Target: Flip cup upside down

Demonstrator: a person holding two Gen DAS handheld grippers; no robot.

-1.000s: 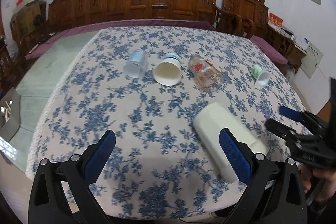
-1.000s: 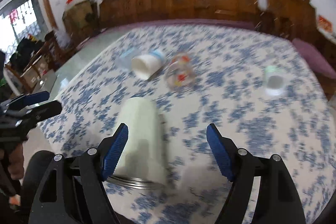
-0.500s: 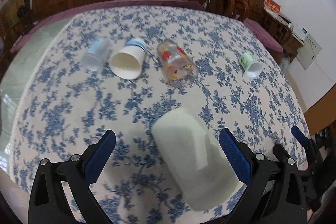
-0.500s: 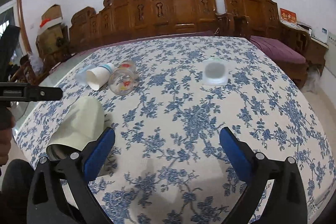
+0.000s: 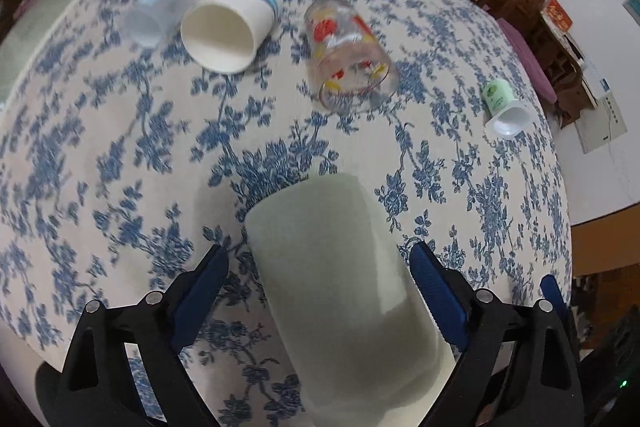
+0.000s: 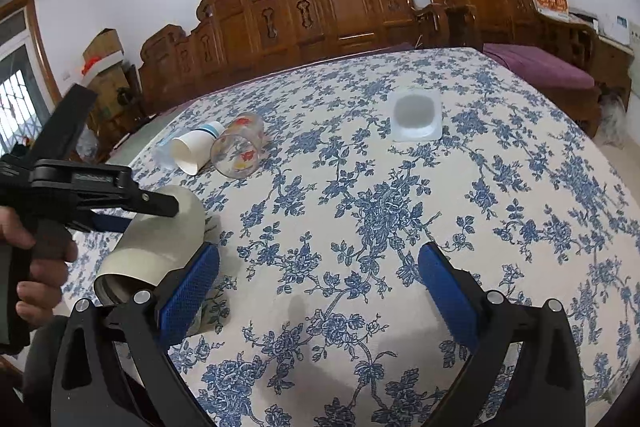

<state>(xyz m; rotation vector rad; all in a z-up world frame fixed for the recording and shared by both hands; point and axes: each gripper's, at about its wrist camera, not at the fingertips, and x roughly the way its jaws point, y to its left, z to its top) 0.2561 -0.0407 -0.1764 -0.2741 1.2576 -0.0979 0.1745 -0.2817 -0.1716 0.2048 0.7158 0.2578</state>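
A pale cream cup (image 5: 340,291) lies on its side on the flowered tablecloth, base pointing away from me. My left gripper (image 5: 318,291) is open and straddles it, one blue pad on each side, with small gaps to the cup. In the right wrist view the same cup (image 6: 156,247) lies at the left with its open mouth toward the table's near edge, and the left gripper (image 6: 116,203) reaches over it. My right gripper (image 6: 320,291) is open and empty above bare tablecloth to the right of the cup.
Further back lie a clear plastic cup (image 5: 160,11), a white paper cup (image 5: 228,31), a printed glass (image 5: 348,55) and a small green cup (image 5: 504,103), all on their sides. Carved wooden chairs (image 6: 340,11) line the far edge. The table's right edge (image 5: 560,187) is close.
My left gripper has moved forward and down so its pads now flank the cream cup. My right gripper has swung right, away from the cup.
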